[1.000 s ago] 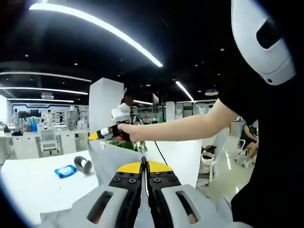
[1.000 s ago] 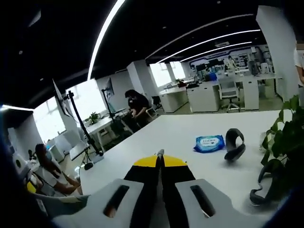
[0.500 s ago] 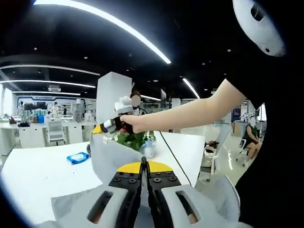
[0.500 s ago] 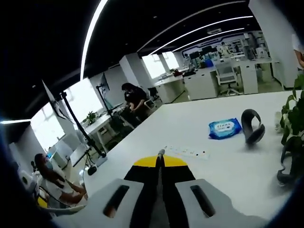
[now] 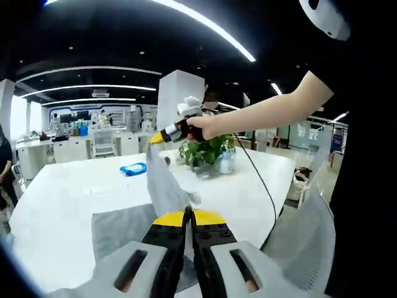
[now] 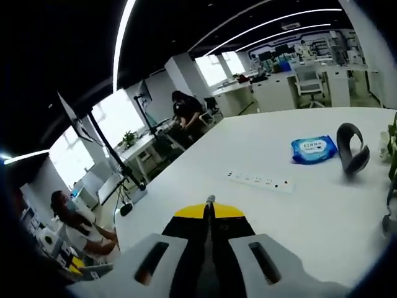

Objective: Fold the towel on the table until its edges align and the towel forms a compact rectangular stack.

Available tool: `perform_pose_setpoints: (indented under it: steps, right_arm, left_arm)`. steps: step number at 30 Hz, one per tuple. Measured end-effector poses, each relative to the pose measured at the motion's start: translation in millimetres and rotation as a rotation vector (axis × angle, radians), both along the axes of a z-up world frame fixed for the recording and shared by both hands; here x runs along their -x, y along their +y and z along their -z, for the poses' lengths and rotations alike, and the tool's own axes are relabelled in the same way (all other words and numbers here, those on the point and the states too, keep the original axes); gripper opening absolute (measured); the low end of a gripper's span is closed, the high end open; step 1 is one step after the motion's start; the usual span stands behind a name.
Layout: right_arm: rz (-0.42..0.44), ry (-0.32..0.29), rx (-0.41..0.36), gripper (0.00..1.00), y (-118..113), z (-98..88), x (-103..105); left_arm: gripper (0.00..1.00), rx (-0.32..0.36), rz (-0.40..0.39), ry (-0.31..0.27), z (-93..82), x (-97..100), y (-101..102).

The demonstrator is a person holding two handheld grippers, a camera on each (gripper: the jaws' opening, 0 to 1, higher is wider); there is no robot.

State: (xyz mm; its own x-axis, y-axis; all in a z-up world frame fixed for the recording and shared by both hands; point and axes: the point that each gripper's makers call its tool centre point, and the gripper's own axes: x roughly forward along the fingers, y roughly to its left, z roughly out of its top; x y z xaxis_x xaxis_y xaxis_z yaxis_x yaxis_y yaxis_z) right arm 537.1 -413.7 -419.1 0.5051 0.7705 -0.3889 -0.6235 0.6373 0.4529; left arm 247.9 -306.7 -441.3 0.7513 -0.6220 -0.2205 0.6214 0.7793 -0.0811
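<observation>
In the left gripper view, the left gripper [image 5: 188, 214] has its jaws pressed together on a fold of the grey towel [image 5: 162, 186], which rises out of the yellow tips in a narrow strip towards the far corner. That far corner is pinched by the right gripper [image 5: 158, 138], which comes in from the right side, held in a person's hand [image 5: 200, 126] at the end of a bare outstretched arm. The rest of the towel lies spread on the white table [image 5: 68, 192] just in front of the left gripper, one flat grey panel showing to the left of the raised strip. Beyond the towel stand a potted plant [image 5: 205, 151] and a clear bottle [image 5: 226, 162], close together, and farther left lies a blue packet of wipes [image 5: 133, 167]. In the right gripper view, the right gripper [image 6: 209, 212] has its jaws closed, with a thin edge of cloth showing between the tips. Ahead of it on the table [image 6: 248, 208] lie a white power strip [image 6: 258, 180], the blue packet of wipes [image 6: 314, 149] and a dark curved headset [image 6: 351, 148] just beside the packet. People sit at desks well beyond the table's far edge.
</observation>
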Motion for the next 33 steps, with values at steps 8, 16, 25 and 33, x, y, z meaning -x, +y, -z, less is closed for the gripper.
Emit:
perform_pose_setpoints:
  steps: [8, 16, 25, 33]
  right_arm:
    - [-0.033, 0.02, -0.044, 0.0, 20, -0.1, -8]
    - [-0.067, 0.02, -0.058, 0.0, 40, -1.0, -6]
    - [-0.078, 0.05, -0.038, 0.0, 58, 19.0, -6]
    - [-0.084, 0.077, -0.005, 0.0, 72, 39.2, -8]
  left_arm:
    - [0.03, 0.019, -0.062, 0.004, -4.9, 4.6, 11]
    - [0.03, -0.036, -0.093, -0.012, -5.0, 5.9, 18]
    - [0.03, -0.031, -0.142, 0.036, 16.4, 9.4, 36]
    - [0.03, -0.017, -0.158, 0.07, 26.7, 10.0, 41]
